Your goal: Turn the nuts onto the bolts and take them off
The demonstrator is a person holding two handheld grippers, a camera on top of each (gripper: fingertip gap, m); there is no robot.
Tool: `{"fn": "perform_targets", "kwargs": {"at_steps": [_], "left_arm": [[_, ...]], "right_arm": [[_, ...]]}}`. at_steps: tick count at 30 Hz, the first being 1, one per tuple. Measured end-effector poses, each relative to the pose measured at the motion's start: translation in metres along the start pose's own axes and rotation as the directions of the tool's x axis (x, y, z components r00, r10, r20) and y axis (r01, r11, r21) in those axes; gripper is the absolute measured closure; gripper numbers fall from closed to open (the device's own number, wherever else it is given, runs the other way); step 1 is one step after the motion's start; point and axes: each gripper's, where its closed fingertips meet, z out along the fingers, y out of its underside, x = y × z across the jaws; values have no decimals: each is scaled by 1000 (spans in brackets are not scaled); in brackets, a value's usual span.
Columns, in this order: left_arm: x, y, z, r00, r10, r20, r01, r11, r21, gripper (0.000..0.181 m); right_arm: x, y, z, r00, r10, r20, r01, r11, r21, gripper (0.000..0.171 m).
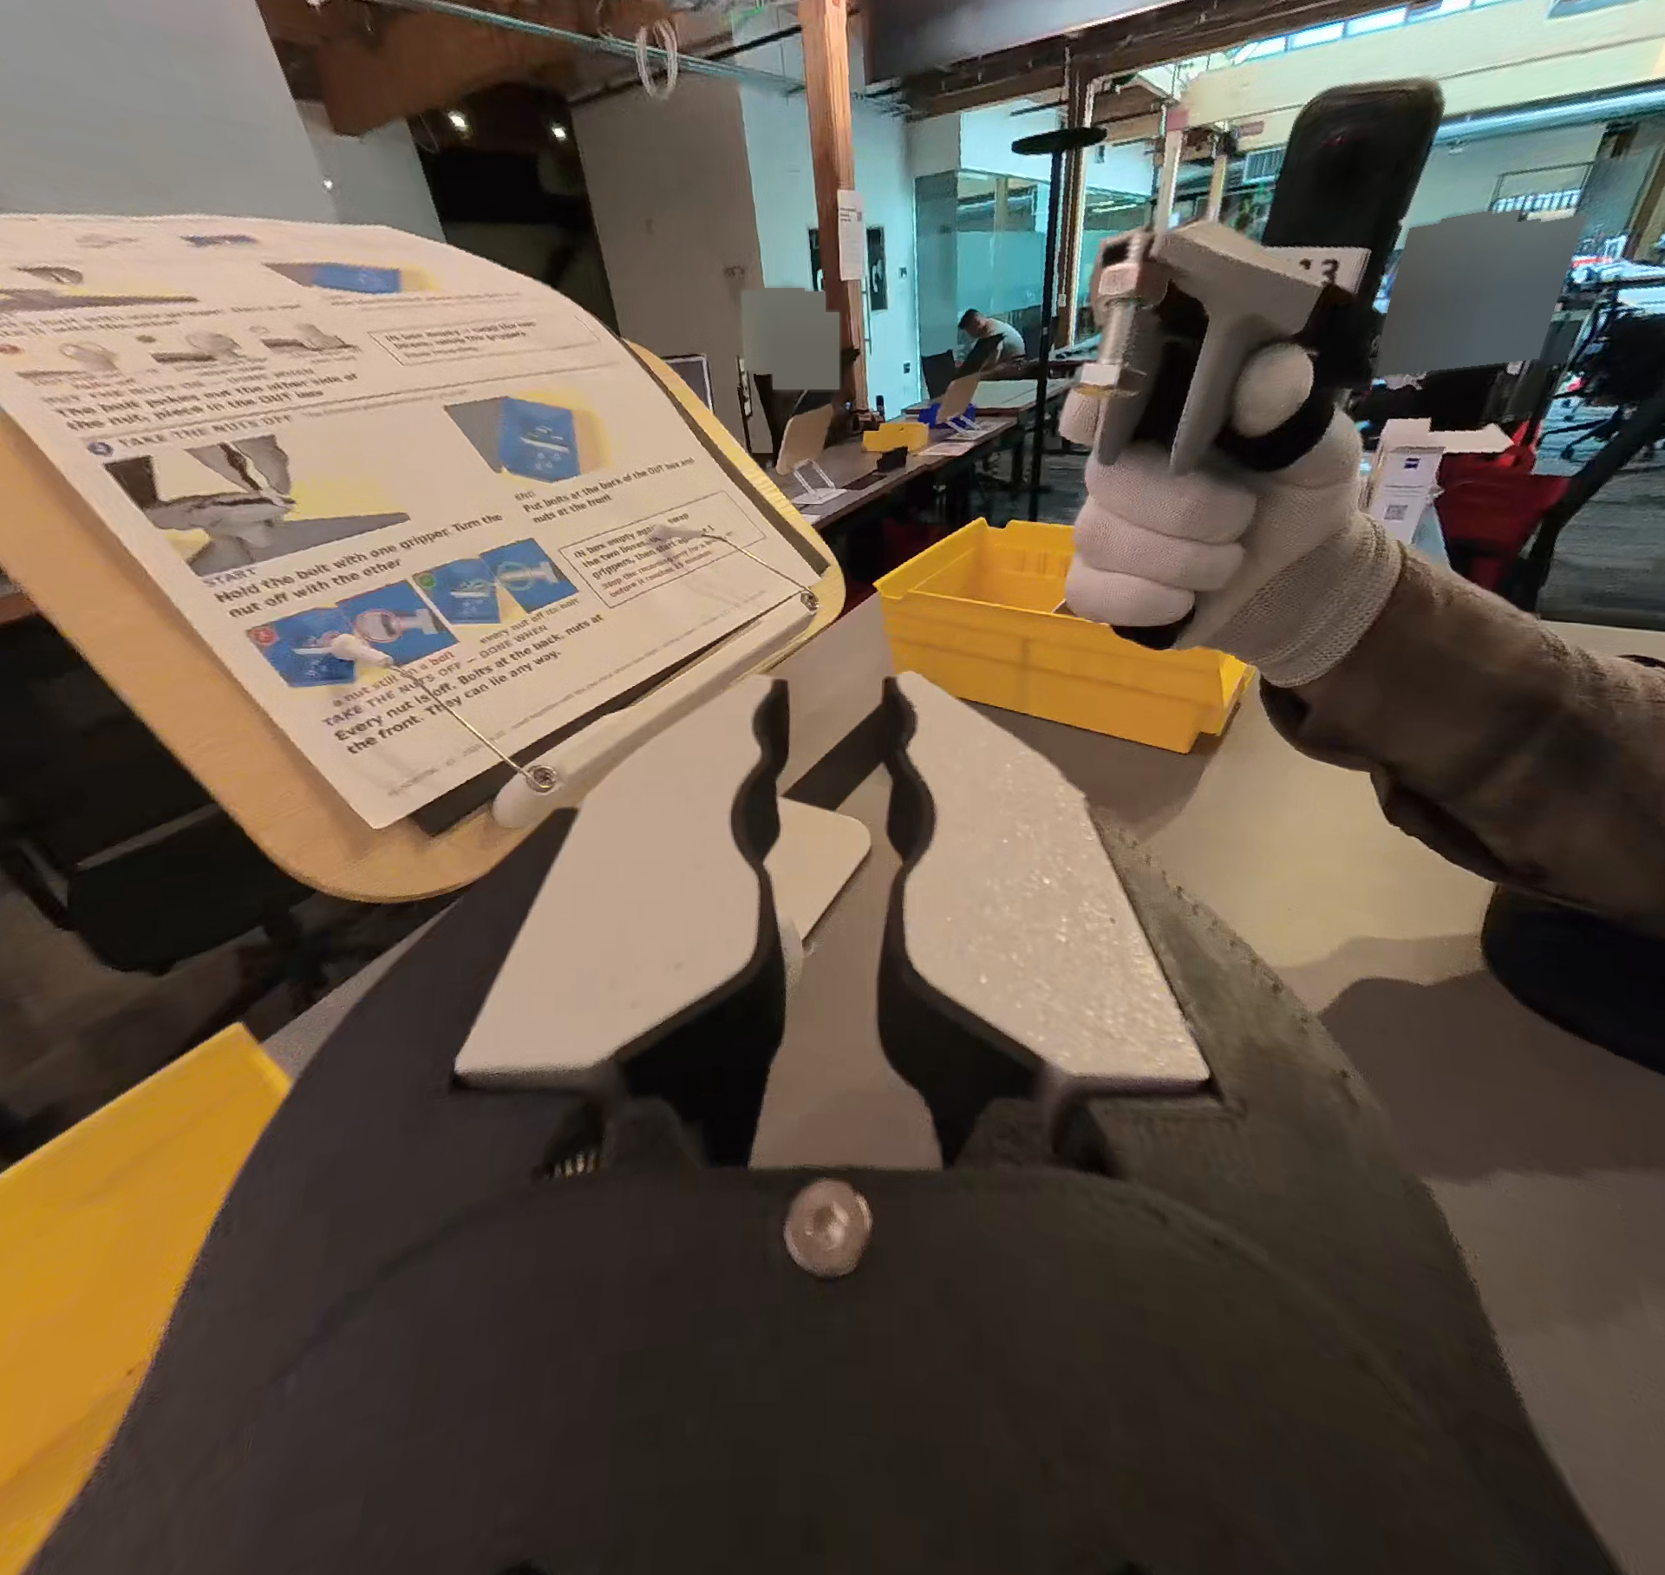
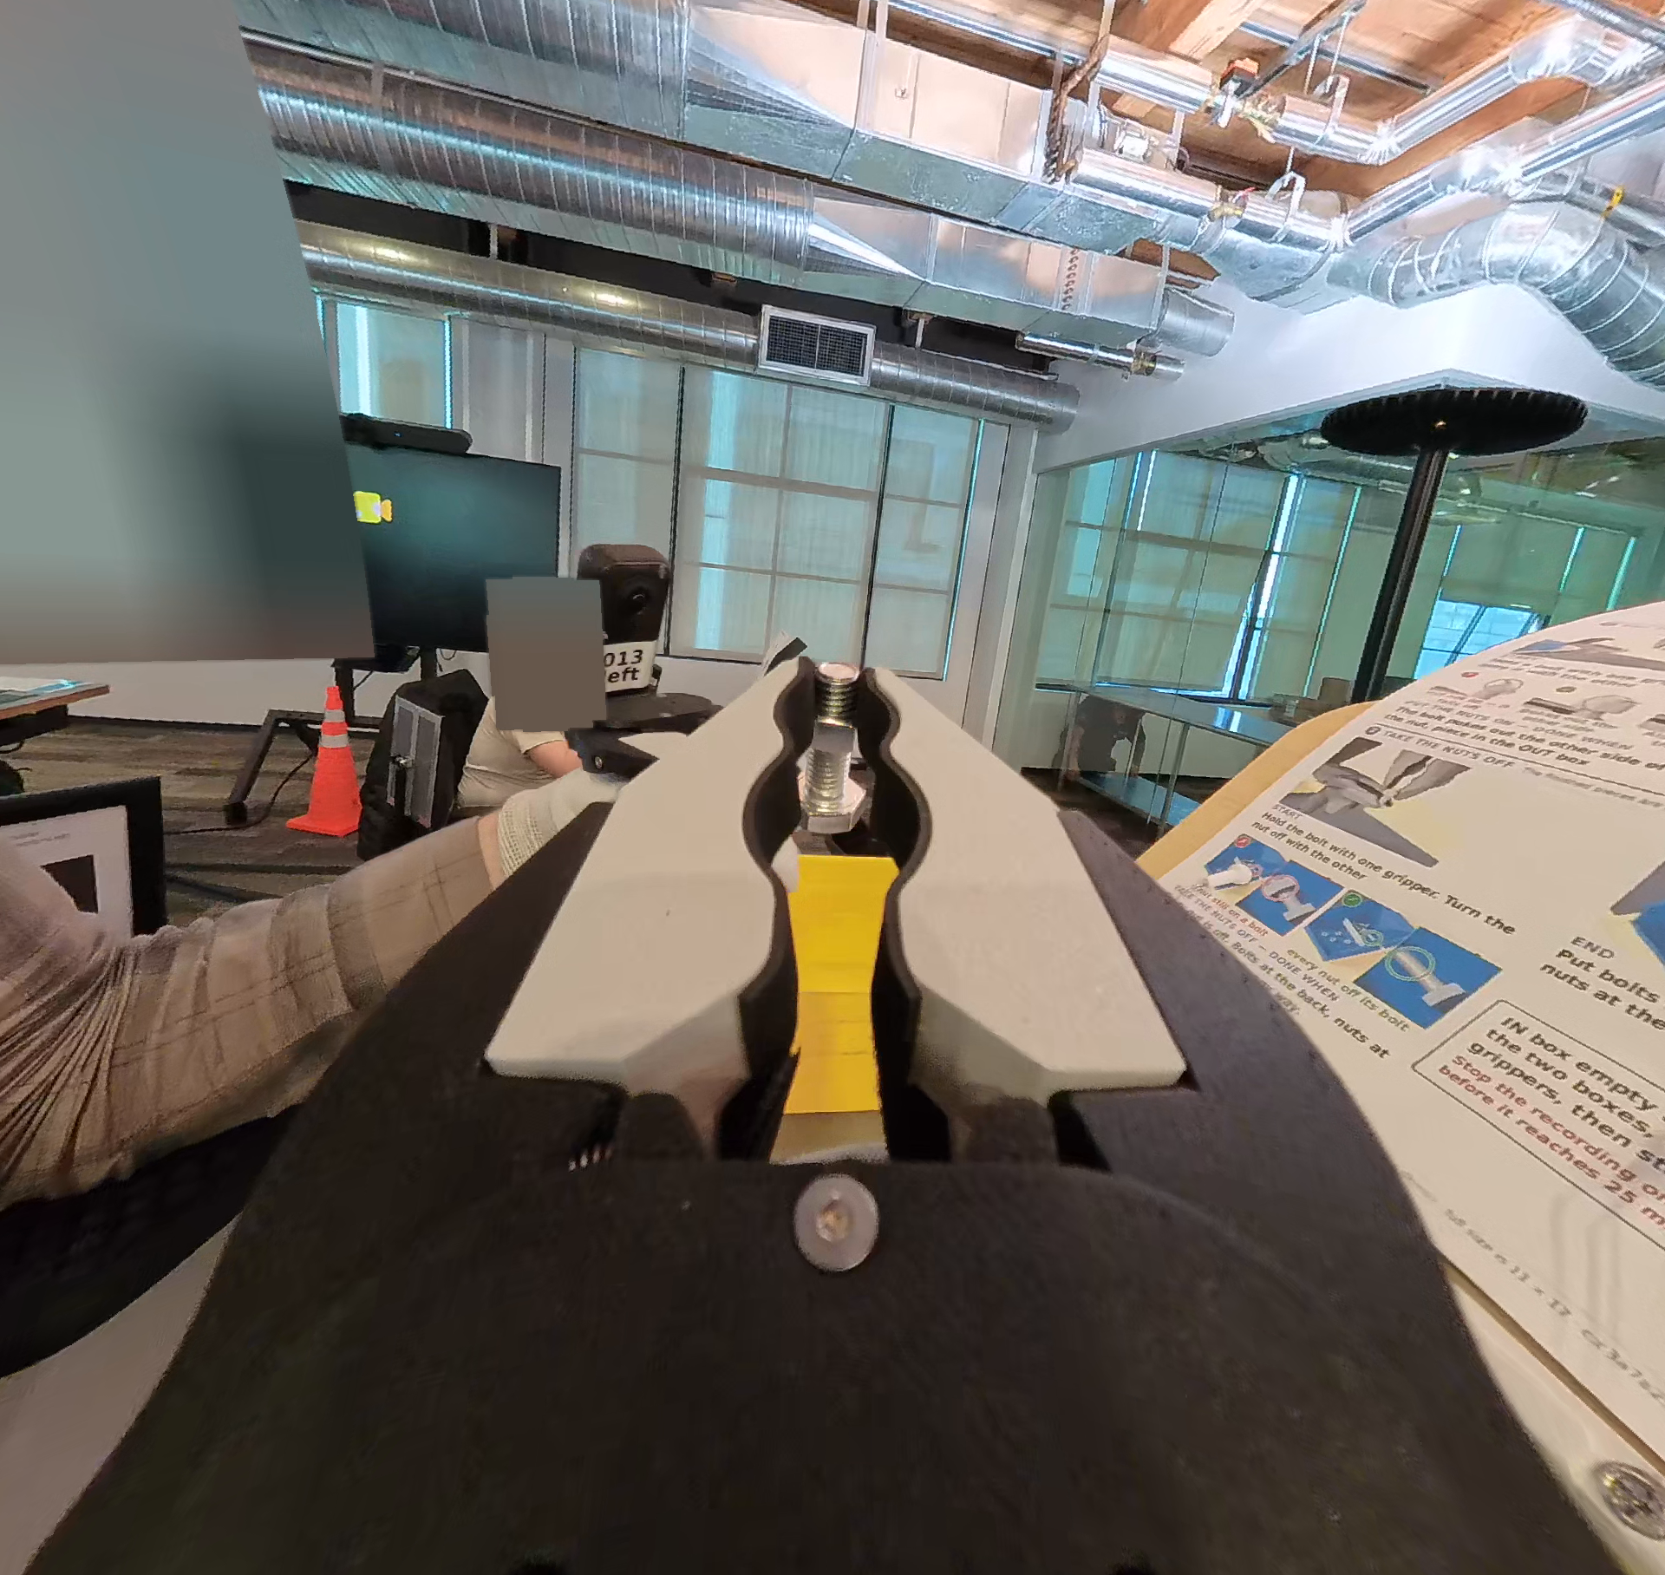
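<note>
In the right wrist view my right gripper point(image 2: 835, 677) is shut on a silver bolt point(image 2: 833, 766) and holds it lengthwise between the fingers, thread end at the tips. A nut point(image 2: 833, 734) sits on the thread above the hex head point(image 2: 833, 804). The left wrist view shows the same gripper point(image 1: 1137, 263), raised at the upper right in a white-gloved hand point(image 1: 1198, 531), with the bolt point(image 1: 1117, 333) in it. My left gripper point(image 1: 838, 694) is open and empty, lower and to the left of the bolt, well apart from it.
A yellow bin point(image 1: 1036, 640) stands on the grey table point(image 1: 1306, 856) under the right hand. Another yellow bin point(image 1: 99, 1216) is at the lower left. An instruction sheet on a wooden stand point(image 1: 360, 495) rises at the left; it is close on the right in the right wrist view point(image 2: 1442, 946). Some 15 centimeters of space lies between my two pairs of fingers.
</note>
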Motion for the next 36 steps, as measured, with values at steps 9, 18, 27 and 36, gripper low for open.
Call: {"fn": "perform_targets", "kwargs": {"at_steps": [9,18,27,36], "left_arm": [[58,-11,7,939,-55,-339,89,992,87,117],[63,3,30,939,-89,-333,109,993,42,120],[-33,-2,22,961,41,275,-74,991,110,140],[-5,-4,34,967,167,193,-196,970,144,126]], "right_arm": [[-13,12,13,998,35,51,-35,999,-15,164],[-23,24,22,993,70,95,-68,997,-28,164],[-21,32,25,993,81,87,-78,996,-41,164],[-13,36,22,996,69,59,-66,996,-53,164]]}}
